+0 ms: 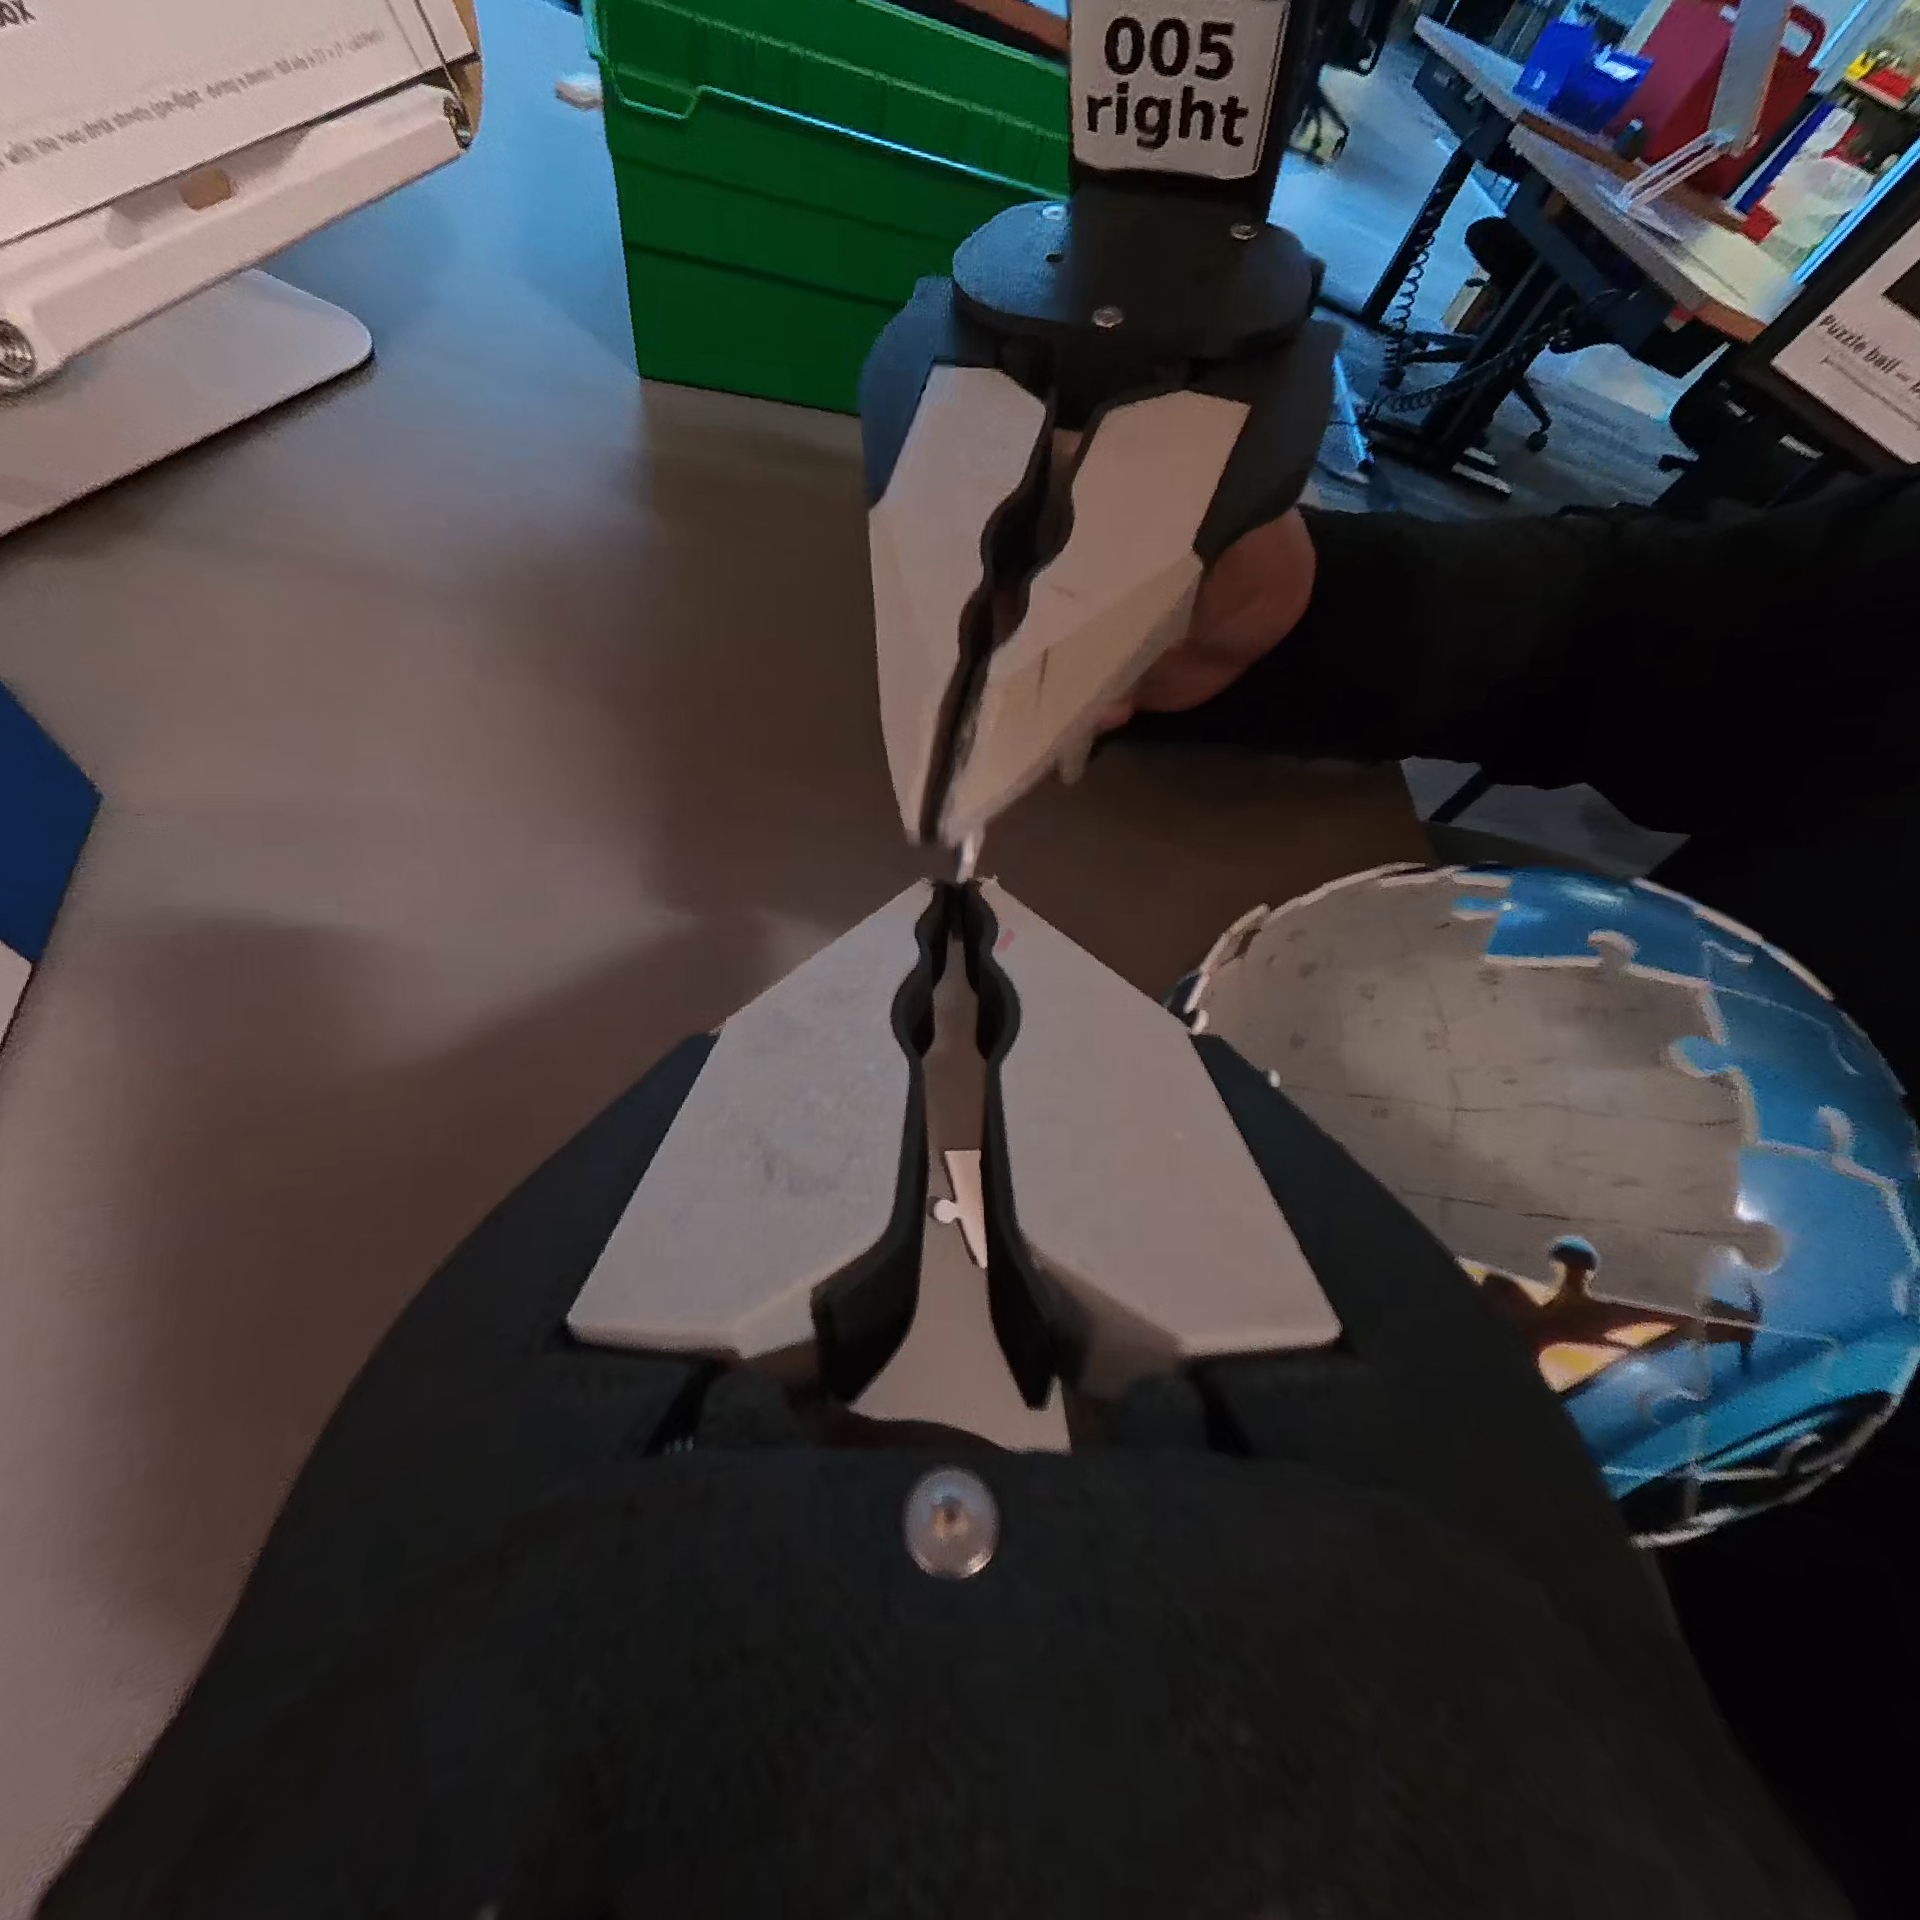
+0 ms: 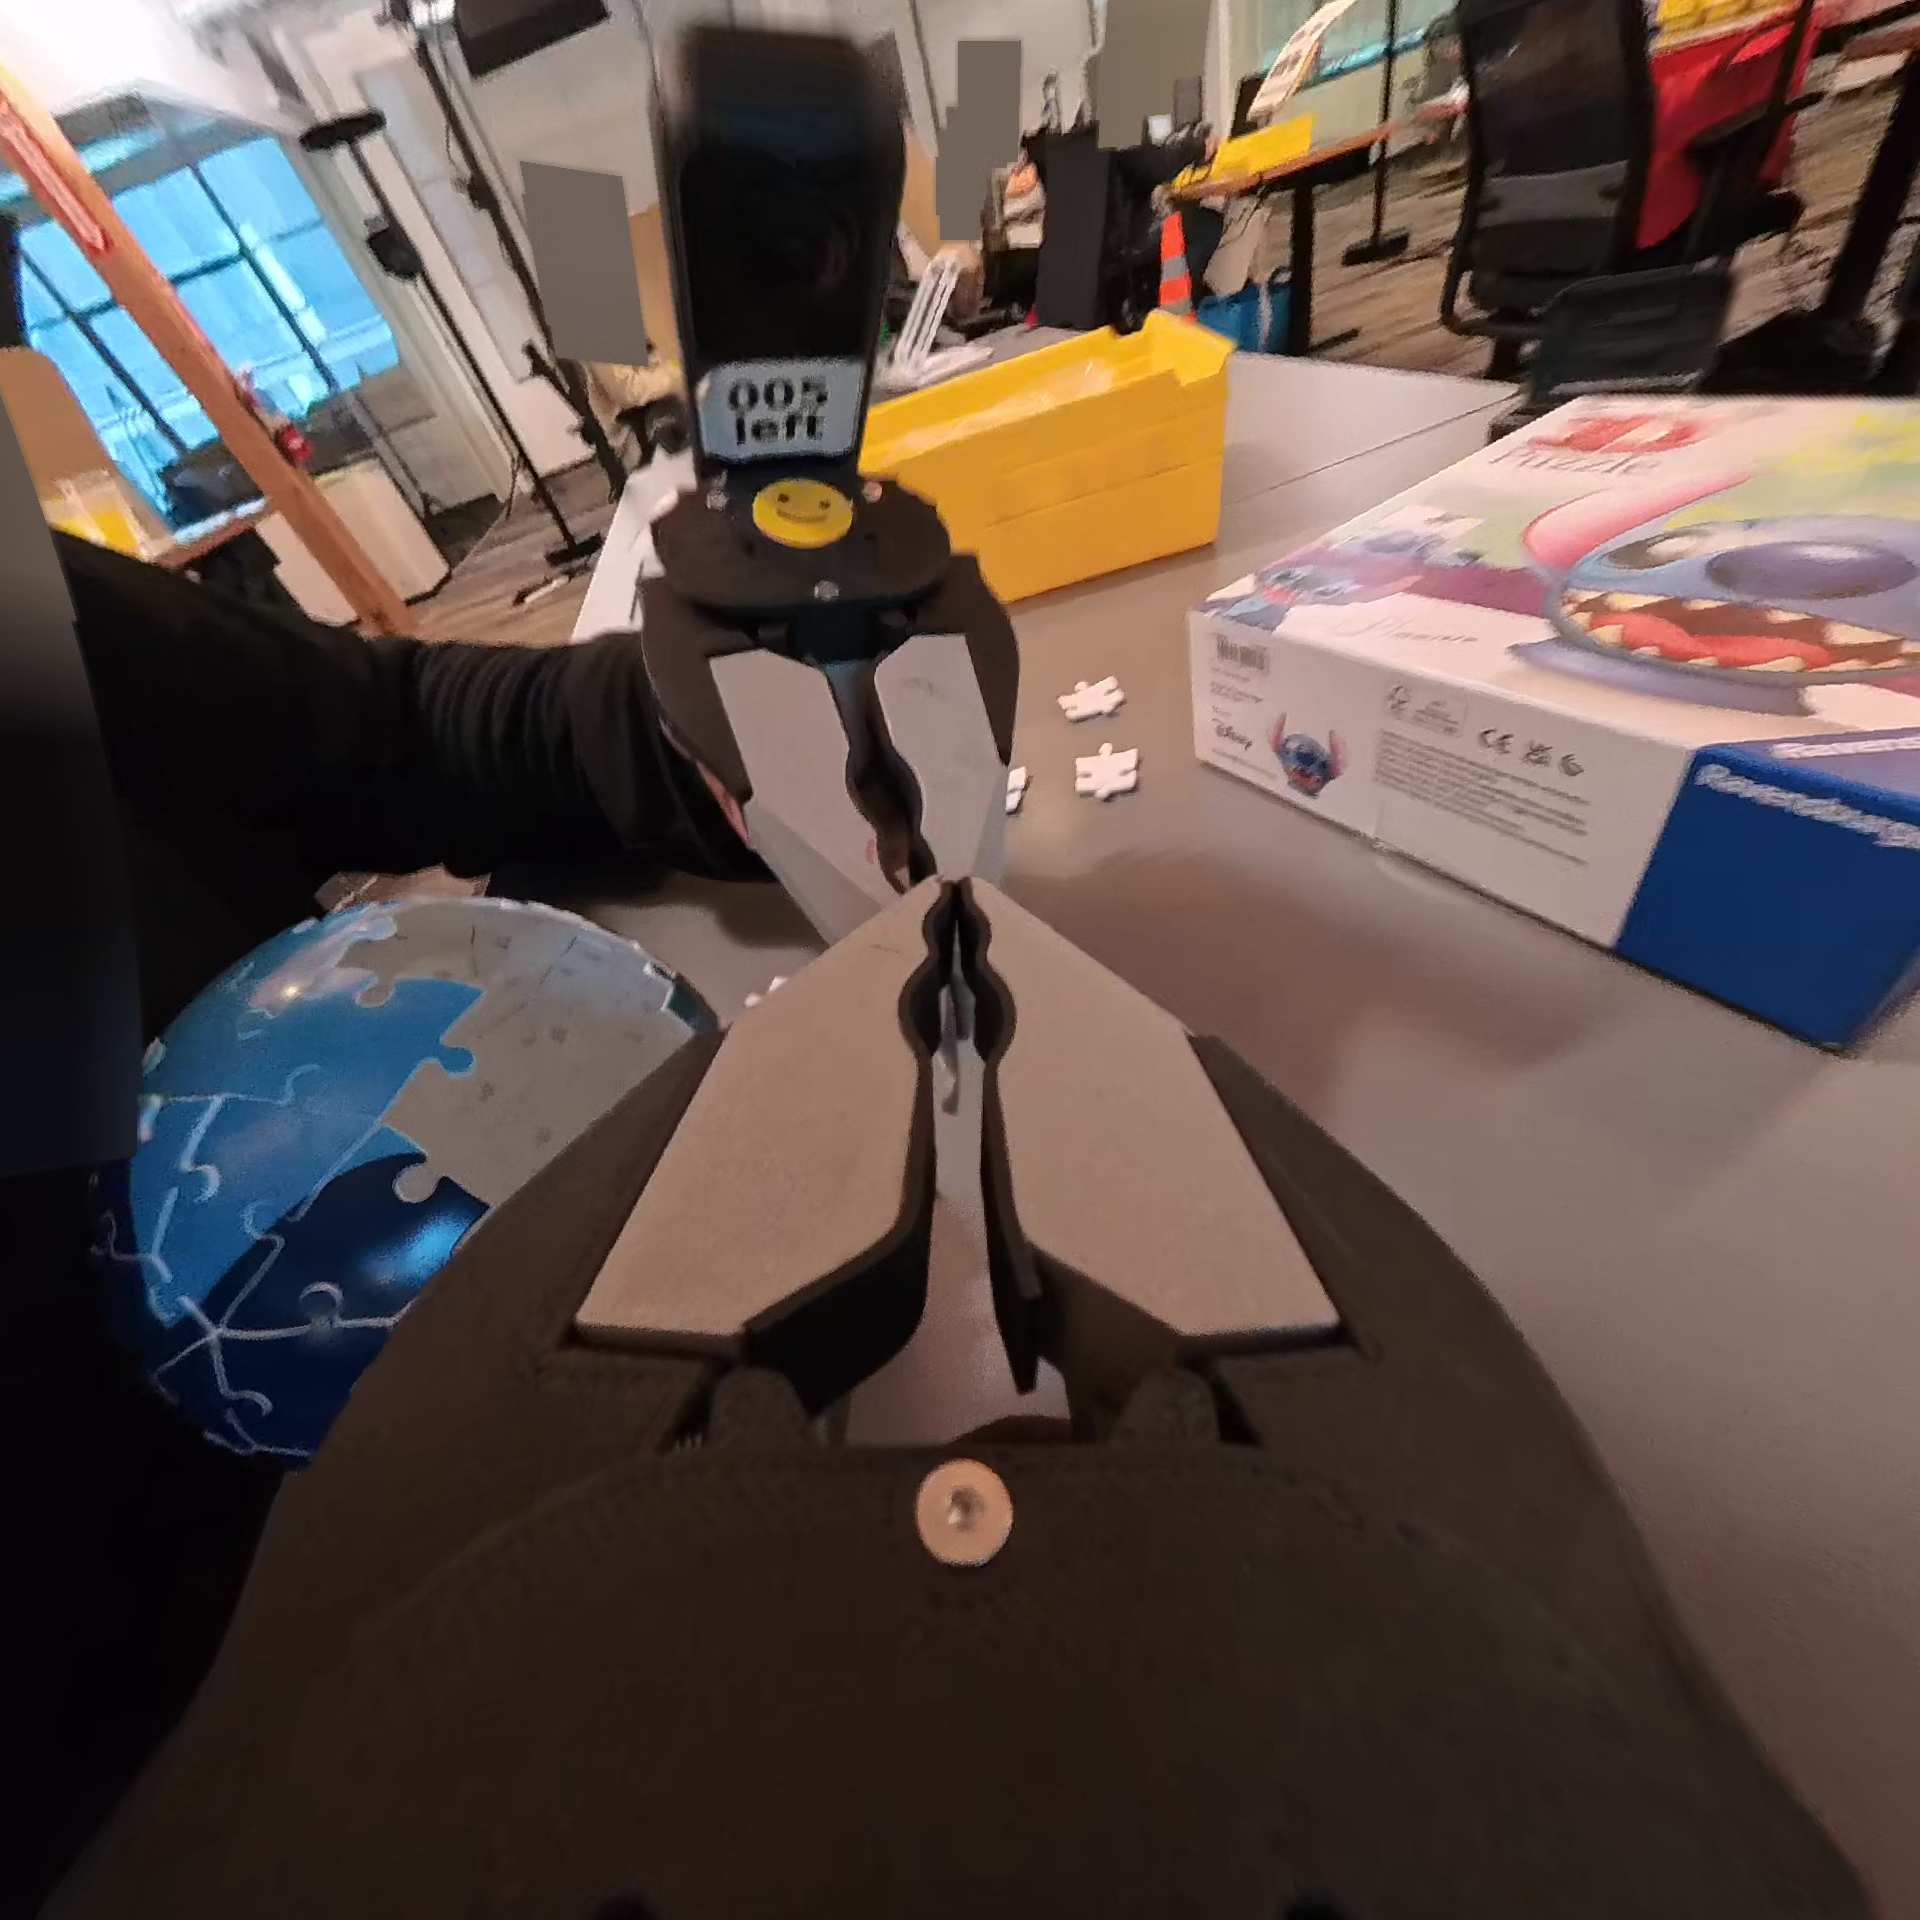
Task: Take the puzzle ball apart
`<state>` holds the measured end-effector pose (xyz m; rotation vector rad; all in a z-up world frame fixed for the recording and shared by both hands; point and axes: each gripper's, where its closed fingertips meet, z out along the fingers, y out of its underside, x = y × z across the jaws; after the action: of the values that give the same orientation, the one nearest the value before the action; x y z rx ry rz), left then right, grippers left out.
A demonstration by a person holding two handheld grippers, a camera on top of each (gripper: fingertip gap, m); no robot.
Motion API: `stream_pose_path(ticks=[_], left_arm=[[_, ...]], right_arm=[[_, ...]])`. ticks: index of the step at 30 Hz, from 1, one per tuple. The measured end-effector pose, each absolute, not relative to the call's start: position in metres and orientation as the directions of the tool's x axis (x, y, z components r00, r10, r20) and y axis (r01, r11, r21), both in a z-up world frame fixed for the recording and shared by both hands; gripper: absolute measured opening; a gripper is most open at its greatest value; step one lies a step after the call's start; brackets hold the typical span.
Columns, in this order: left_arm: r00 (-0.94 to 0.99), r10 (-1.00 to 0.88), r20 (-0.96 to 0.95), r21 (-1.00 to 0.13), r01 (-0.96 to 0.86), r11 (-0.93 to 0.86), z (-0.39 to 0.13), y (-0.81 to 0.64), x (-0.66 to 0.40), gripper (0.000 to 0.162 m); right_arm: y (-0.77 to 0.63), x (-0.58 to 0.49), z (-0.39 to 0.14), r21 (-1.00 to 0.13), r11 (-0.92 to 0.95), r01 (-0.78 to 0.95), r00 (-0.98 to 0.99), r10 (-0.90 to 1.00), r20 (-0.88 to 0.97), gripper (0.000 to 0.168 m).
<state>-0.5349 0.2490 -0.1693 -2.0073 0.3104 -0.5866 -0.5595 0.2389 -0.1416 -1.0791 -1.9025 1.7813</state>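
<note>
Left wrist view, 2 hand-held grippers tip to tip (both closed), left hand-held gripper [image 1: 954,894], right hand-held gripper [image 1: 940,831], puzzle ball [image 1: 1558,1143] beside

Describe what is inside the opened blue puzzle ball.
Inside the blue jigsaw-piece puzzle ball, only its pale grey inner wall shows, criss-crossed with thin seam lines, plus an orange-yellow patch low at the opening. The bottom of the hollow is covered by the shell.

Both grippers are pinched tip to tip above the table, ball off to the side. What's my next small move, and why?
Probably pull the two apart gently. The left gripper and right gripper are both shut and meet over a small white puzzle piece, clear of the puzzle ball. Which one truly grips it is unclear.
</note>
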Motion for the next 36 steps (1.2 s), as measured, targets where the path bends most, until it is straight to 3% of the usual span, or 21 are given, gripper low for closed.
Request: stream_pose_path(ticks=[2, 9, 17, 25, 30, 36], left_arm=[[0.86, -0.427, 0.281, -0.873, 0.044, -0.486, -0.171, 0.25, -0.542, 0.0], [0.865, -0.371, 0.339, -0.87, 0.139, -0.474, -0.168, 0.253, -0.556, 0.0], [0.845, -0.384, 0.372, -0.875, 0.181, -0.448, -0.156, 0.252, -0.549, 0.0], [0.825, -0.398, 0.401, -0.847, 0.168, -0.505, -0.166, 0.25, -0.538, 0.001], [0.826, -0.46, 0.327, -0.832, 0.02, -0.555, -0.171, 0.233, -0.544, 0.011], [0.846, -0.441, 0.298, -0.835, 0.007, -0.55, -0.162, 0.23, -0.554, 0.023]], right_arm=[[0.253, -0.56, -0.131, -0.953, -0.112, 0.281, -0.644, 0.714, -0.274, 0.0], [0.272, -0.549, -0.137, -0.901, -0.223, 0.371, -0.617, 0.666, -0.419, 0.027], [0.258, -0.551, -0.146, -0.903, -0.179, 0.391, -0.61, 0.684, -0.4, 0.0], [0.252, -0.553, -0.145, -0.907, -0.141, 0.397, -0.607, 0.701, -0.374, 0.0], [0.255, -0.549, -0.146, -0.912, -0.063, 0.405, -0.606, 0.728, -0.32, 0.0], [0.254, -0.547, -0.142, -0.908, -0.122, 0.401, -0.614, 0.7, -0.365, 0.0]])
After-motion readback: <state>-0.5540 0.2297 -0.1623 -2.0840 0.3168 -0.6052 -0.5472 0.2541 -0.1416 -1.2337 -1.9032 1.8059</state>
